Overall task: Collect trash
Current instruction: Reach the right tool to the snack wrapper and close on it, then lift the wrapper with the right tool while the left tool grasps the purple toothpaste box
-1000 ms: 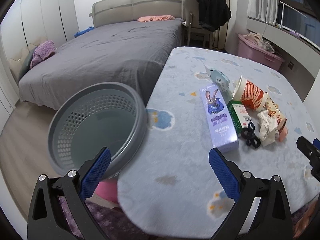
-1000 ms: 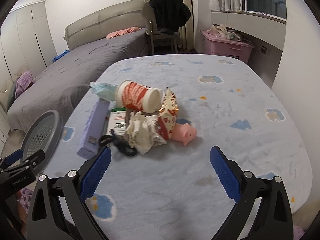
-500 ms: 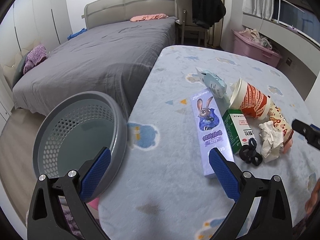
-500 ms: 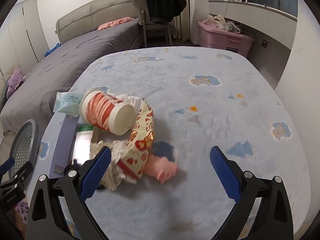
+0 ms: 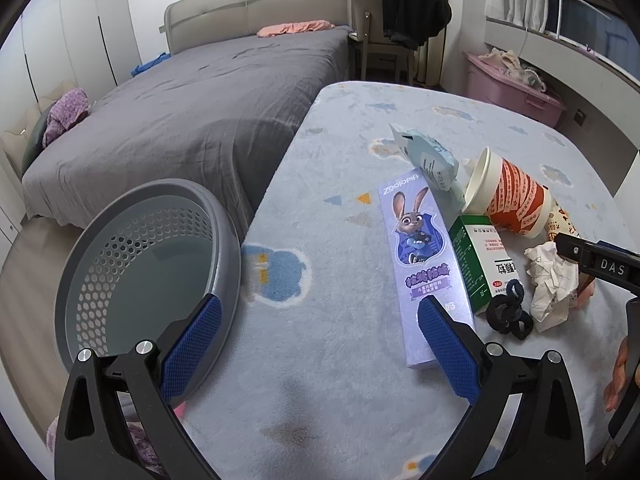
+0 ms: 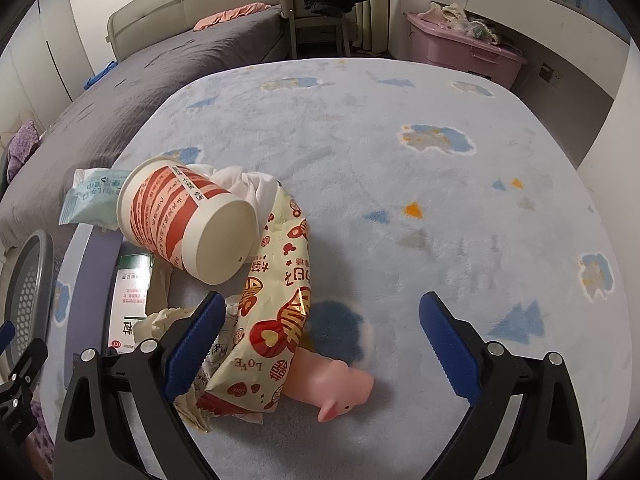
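Straddling snack wrapper [image 6: 276,320] | right gripper [image 6: 320,344] gaped empty, wrapper just ahead-left; should centre, avoid pig toy [image 6: 340,388] | left gripper [image 5: 320,344] released, bin [image 5: 144,276] ahead-left

Grey perforated bin [image 5: 132,276] tilted at bed's left edge. Trash clustered near that edge: red-white paper cup [image 6: 188,224] on its side, snack wrapper [image 6: 276,312] draped over pink pig toy [image 6: 340,390], crumpled tissue [image 5: 552,284].

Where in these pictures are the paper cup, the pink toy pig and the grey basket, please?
paper cup [image 6: 188,220]: right wrist view, on its striped side wall.
pink toy pig [image 6: 340,390]: right wrist view, on its body near the head.
grey basket [image 5: 224,216]: left wrist view, on its rim.
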The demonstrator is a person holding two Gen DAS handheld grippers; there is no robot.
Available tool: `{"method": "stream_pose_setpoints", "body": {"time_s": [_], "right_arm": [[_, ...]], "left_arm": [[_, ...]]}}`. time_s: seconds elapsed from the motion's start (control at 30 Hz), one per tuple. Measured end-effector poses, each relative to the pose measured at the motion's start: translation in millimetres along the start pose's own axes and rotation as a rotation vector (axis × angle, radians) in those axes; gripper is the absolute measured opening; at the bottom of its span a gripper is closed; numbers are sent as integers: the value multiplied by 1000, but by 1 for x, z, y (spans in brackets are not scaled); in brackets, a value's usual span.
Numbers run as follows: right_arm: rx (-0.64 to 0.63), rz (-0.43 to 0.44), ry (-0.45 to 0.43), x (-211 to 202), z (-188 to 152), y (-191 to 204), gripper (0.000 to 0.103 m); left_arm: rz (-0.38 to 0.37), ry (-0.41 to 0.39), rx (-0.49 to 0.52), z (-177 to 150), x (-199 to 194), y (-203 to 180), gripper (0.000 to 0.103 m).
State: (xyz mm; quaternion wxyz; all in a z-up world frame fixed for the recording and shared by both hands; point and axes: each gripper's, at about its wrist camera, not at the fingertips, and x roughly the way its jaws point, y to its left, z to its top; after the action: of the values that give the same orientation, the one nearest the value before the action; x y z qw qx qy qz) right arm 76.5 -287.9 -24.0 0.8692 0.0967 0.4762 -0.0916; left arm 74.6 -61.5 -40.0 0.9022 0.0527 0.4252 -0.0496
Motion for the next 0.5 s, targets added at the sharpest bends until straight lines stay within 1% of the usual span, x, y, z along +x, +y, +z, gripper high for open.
{"method": "stream_pose_setpoints", "body": {"time_s": [0.17, 0.2, 0.23, 0.27, 0.33, 0.4, 0.43, 0.47, 0.5], "right_arm": [[-12, 14, -7, 1, 0, 2, 93], [-15, 17, -9, 0, 0, 3, 92], [-22, 22, -8, 0, -1, 4, 80], [-28, 21, 3, 0, -1, 6, 63], [-37, 43, 20, 2, -3, 8, 53], [-41, 44, 12, 0, -5, 9, 47], [-43, 51, 5, -3, -6, 10, 40], [-42, 56, -1, -5, -6, 10, 36], [-39, 54, -10, -9, -6, 9, 36]], "left_arm": [[-1, 10, 3, 0, 2, -1, 97], [-3, 8, 4, -1, 1, -1, 97], [-3, 8, 4, 0, 0, -1, 97], [-3, 6, 4, 0, -1, -1, 97], [-4, 4, 3, 0, -3, -1, 97], [-5, 2, 3, -1, -4, -1, 97], [-5, 0, 3, -1, -6, -1, 97], [-4, -3, 3, -1, -7, -2, 97], [-4, -4, 3, 0, -8, -1, 97]]}}
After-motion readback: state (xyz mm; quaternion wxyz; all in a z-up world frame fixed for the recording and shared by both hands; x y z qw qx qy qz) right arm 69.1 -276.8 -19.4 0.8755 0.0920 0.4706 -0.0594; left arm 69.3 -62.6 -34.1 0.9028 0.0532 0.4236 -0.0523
